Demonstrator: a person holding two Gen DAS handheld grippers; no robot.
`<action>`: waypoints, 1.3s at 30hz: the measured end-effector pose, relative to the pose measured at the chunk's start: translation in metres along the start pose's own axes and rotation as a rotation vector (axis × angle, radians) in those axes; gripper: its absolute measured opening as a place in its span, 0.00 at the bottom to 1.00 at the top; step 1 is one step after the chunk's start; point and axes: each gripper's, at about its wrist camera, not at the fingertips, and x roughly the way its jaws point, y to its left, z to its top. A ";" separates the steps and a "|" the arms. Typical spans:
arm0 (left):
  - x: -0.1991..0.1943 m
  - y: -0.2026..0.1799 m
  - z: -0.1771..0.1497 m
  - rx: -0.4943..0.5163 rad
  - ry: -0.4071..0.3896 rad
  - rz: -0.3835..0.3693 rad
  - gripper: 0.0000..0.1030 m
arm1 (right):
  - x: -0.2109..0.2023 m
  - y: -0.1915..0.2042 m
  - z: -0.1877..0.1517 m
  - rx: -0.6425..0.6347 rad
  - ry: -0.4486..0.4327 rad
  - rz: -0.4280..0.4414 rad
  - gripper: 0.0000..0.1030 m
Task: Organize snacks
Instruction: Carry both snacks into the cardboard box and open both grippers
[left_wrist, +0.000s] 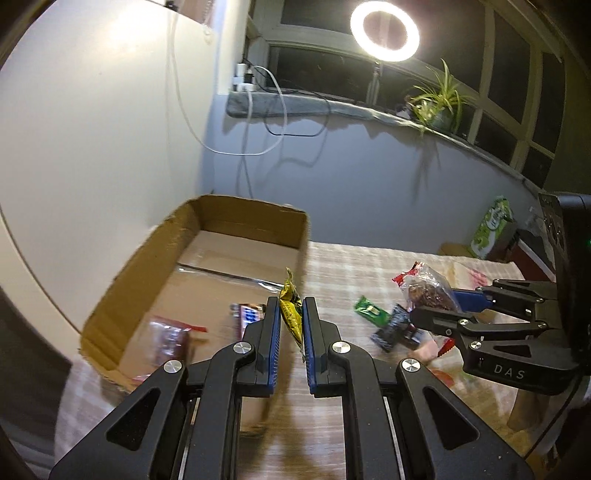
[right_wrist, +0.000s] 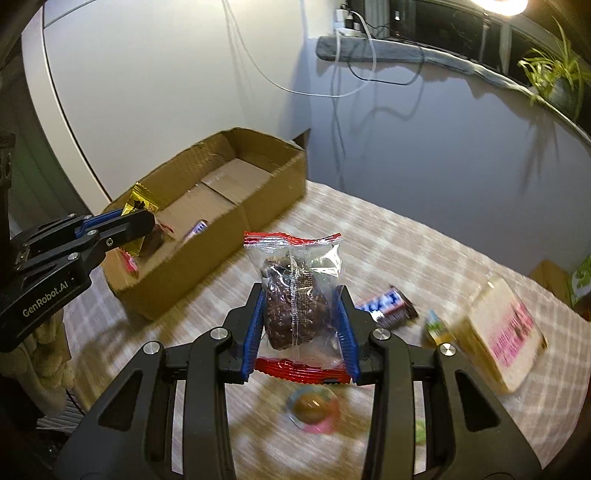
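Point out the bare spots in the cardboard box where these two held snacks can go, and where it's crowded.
The cardboard box is bare along its far half, from the floor seam back to the far wall. Its near end is crowded: a red-edged packet and a blue-and-white bar lie there. On the checked tablecloth, the strip between the box and the loose snacks on the right is bare.

Checked tablecloth (right_wrist: 424, 254), cardboard box (right_wrist: 207, 258), scattered snacks, boxed pack (right_wrist: 506, 332)

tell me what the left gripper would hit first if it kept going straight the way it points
Probably the cardboard box: the left gripper, shut on a yellow snack packet, aims down toward the box's right wall or floor. Depth is unclear.
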 end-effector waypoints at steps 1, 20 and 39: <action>-0.001 0.004 0.000 -0.002 -0.003 0.006 0.10 | 0.002 0.004 0.003 -0.005 -0.001 0.003 0.37; 0.009 0.053 -0.006 -0.054 0.016 0.071 0.10 | 0.050 0.067 0.066 -0.117 -0.005 0.055 0.37; 0.009 0.064 -0.007 -0.079 0.012 0.092 0.31 | 0.063 0.089 0.089 -0.151 -0.030 0.054 0.72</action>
